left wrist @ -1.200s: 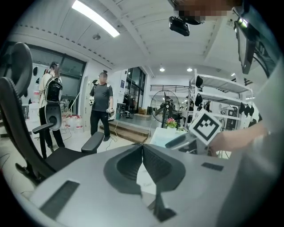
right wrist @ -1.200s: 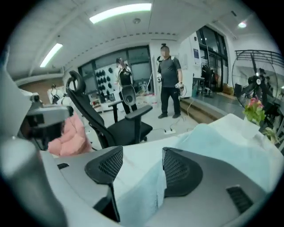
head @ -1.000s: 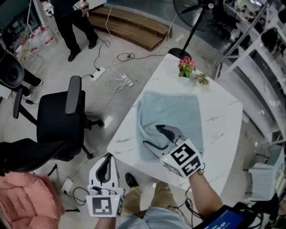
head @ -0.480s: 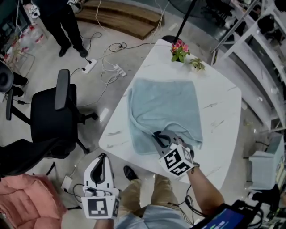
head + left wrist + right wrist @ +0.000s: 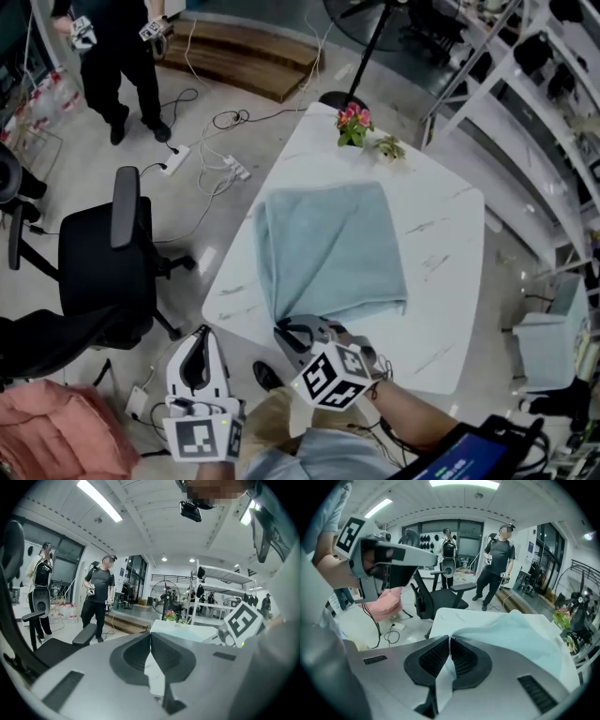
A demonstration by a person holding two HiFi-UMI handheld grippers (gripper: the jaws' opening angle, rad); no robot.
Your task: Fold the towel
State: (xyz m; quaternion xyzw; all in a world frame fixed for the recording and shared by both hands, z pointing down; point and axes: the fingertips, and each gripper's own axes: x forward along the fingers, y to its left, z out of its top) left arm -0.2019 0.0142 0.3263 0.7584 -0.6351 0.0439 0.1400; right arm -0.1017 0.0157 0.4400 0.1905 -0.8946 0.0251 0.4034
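The towel (image 5: 328, 248) lies spread on the white table (image 5: 441, 272), covering most of the middle. In the head view it looks flat apart from a ridge down its 9 o'clock side.

The right gripper (image 5: 289, 330) is at the towel's 7 o'clock corner, right by the near edge of the table. Its jaws have just been closing, and the right gripper view shows them pressed together (image 5: 449, 644) with a thin edge of the light blue cloth pinched between the pads. From that view the towel (image 5: 520, 634) runs up and away from the jaws like a little tent, so the corner is pulled up off the tabletop.

The left gripper (image 5: 199, 345) is off the table at about 7 o'clock of it, over the floor. In the left gripper view its jaws (image 5: 150, 639) are pressed together with nothing between them (the pale bit showing through the gap below looks like the table behind).

Other stuff: a small bunch of flowers (image 5: 353, 120) sits at the table's 12 o'clock corner, well away from the towel. A black office chair (image 5: 103, 262) stands at 9 o'clock of the table. A person (image 5: 117, 47) in dark clothes stands on the floor up at about 10 o'clock.
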